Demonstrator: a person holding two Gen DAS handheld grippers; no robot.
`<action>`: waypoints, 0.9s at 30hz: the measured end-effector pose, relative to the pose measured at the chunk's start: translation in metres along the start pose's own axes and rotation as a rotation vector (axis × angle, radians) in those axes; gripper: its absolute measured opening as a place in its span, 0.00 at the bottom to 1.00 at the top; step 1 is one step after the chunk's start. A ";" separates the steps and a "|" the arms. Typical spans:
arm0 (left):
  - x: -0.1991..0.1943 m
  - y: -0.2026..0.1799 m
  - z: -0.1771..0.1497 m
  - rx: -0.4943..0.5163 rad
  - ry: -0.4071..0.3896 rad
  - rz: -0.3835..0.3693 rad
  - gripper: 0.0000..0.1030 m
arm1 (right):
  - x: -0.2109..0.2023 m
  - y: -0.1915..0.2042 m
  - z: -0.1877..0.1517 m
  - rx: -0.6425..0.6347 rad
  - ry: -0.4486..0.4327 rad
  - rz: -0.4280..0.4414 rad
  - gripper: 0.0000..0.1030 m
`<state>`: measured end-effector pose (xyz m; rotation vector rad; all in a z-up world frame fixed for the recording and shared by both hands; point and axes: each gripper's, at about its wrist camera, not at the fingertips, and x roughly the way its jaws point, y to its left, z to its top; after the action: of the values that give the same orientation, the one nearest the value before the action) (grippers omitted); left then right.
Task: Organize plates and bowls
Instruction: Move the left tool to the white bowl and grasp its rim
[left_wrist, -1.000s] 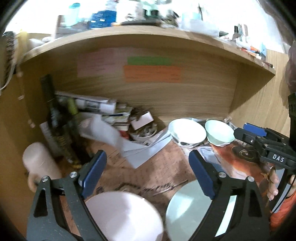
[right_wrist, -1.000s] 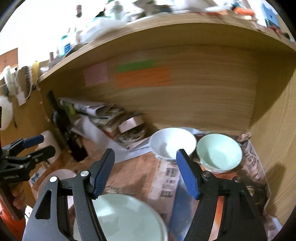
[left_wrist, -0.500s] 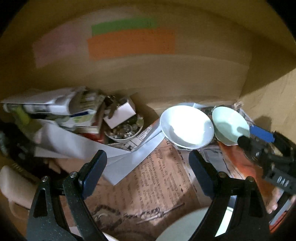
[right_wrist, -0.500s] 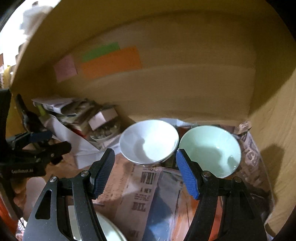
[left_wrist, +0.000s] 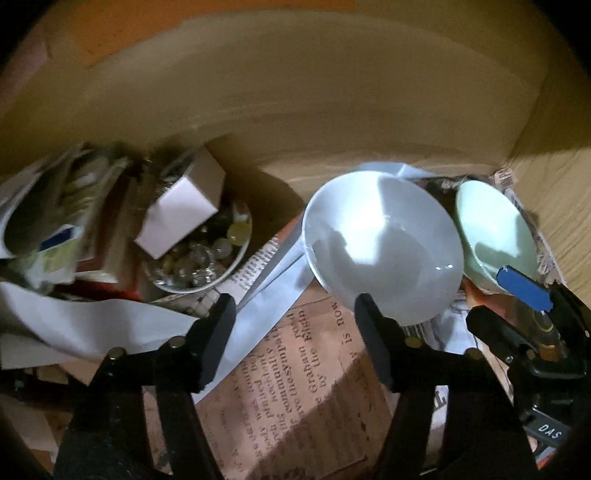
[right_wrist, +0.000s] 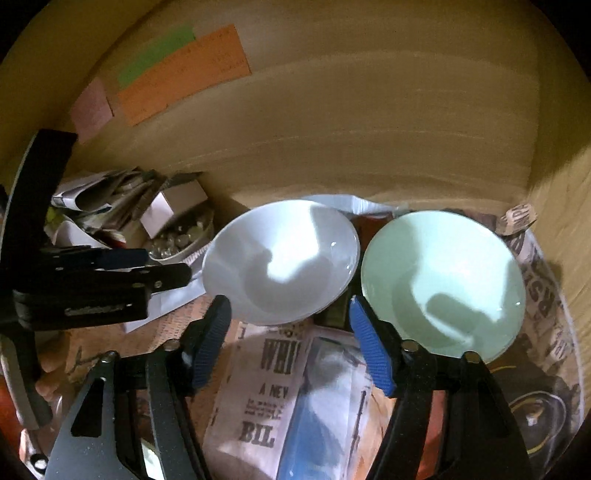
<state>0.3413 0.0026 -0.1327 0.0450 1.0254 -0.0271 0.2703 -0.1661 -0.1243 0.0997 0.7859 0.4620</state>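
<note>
A white bowl (left_wrist: 384, 243) and a pale green bowl (left_wrist: 493, 236) stand side by side on newspaper at the back of a wooden shelf. My left gripper (left_wrist: 295, 317) is open and empty, just short of the white bowl's near rim, its right finger at the rim. My right gripper (right_wrist: 290, 312) is open and empty in front of both bowls, the white bowl (right_wrist: 282, 260) to its upper left, the green bowl (right_wrist: 443, 284) by its right finger. The right gripper also shows in the left wrist view (left_wrist: 517, 295), and the left gripper in the right wrist view (right_wrist: 155, 266).
A small bowl of glass marbles (left_wrist: 201, 254) with a pale box (left_wrist: 181, 210) on it sits left of the white bowl, beside piled papers (left_wrist: 55, 206). Newspaper (right_wrist: 280, 398) covers the shelf floor. The wooden back wall (right_wrist: 332, 129) and right wall (right_wrist: 565, 229) are close.
Both grippers have moved forward into the shelf toward the two bowls, which now look larger. The plates near the front have dropped out of view.
</note>
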 end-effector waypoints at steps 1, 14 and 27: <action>0.004 0.000 0.001 0.002 0.008 -0.004 0.57 | 0.003 -0.001 0.000 0.005 0.009 0.005 0.55; 0.042 -0.016 0.010 0.062 0.078 -0.045 0.26 | 0.014 -0.014 -0.009 0.045 0.055 0.026 0.50; 0.026 -0.021 -0.016 0.153 0.096 -0.032 0.21 | 0.030 -0.016 -0.010 0.065 0.098 0.041 0.43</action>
<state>0.3400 -0.0179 -0.1640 0.1708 1.1181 -0.1332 0.2873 -0.1682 -0.1552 0.1548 0.8965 0.4828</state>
